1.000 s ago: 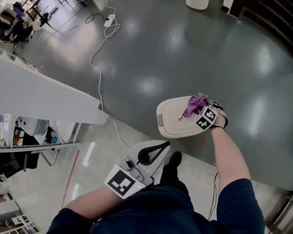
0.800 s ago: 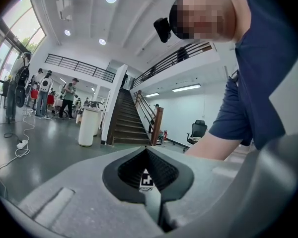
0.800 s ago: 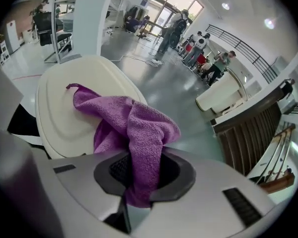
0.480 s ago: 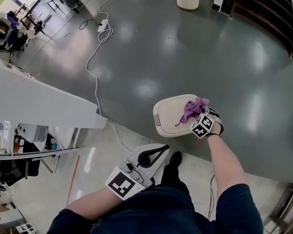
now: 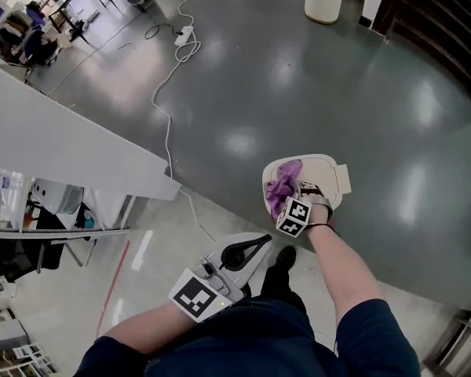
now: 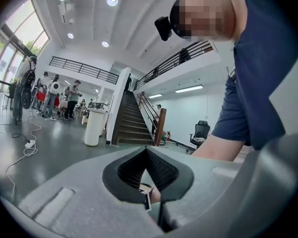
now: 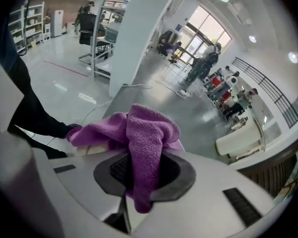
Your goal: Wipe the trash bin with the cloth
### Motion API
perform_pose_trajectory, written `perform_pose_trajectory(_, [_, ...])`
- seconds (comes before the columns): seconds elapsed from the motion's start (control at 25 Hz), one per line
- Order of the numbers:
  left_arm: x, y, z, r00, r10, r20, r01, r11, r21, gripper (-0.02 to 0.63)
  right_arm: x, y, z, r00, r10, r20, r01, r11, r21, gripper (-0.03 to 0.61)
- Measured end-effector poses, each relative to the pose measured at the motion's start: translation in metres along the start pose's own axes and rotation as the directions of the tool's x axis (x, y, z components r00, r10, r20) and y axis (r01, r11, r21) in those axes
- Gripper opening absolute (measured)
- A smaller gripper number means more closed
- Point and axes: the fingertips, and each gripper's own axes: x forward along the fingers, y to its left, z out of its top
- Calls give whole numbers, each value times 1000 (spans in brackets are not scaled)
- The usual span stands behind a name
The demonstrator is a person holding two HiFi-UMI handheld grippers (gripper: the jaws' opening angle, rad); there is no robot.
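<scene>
Right tool clamping cloth, forearm stretched over bin

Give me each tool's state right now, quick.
Left tool: shut, nothing between its jaws.
Right tool: shut on the purple cloth, which lies on the trash bin lid.

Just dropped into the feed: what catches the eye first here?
The purple cloth, clamped in the right gripper, lies bunched on the cream trash bin, just below the middle of the head view on the dark grey floor. The left gripper sits shut and empty near the person's waist.
</scene>
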Motion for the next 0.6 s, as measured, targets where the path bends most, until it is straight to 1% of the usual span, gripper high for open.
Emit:
perform_pose_trajectory(0.16, [-7,2,1,1000,8,12,-8,1000,6,-12,-4,41,34,998,44,48,-39,994,-104,78])
perform_pose_trajectory(0.24, [-10,1,0,1000,7,14,-7,1000,1,-12,-10,54,38,997,54,58,-46,990,-131,78])
perform_pose_trajectory(0.32, [-10,-1,0,1000,0,15,0,1000,-2,-12,-14,61,29,997,58,51,-51,990,-132,77])
perform_pose_trajectory(0.4, [-7,-5,-1,1000,-14,18,14,1000,-1,-12,-16,62,12,998,52,33,-47,991,-127,77])
perform_pose_trajectory(0.6, [13,-29,-2,998,-65,7,65,998,11,-12,-34,49,-44,1000,20,-15,-21,996,-89,78])
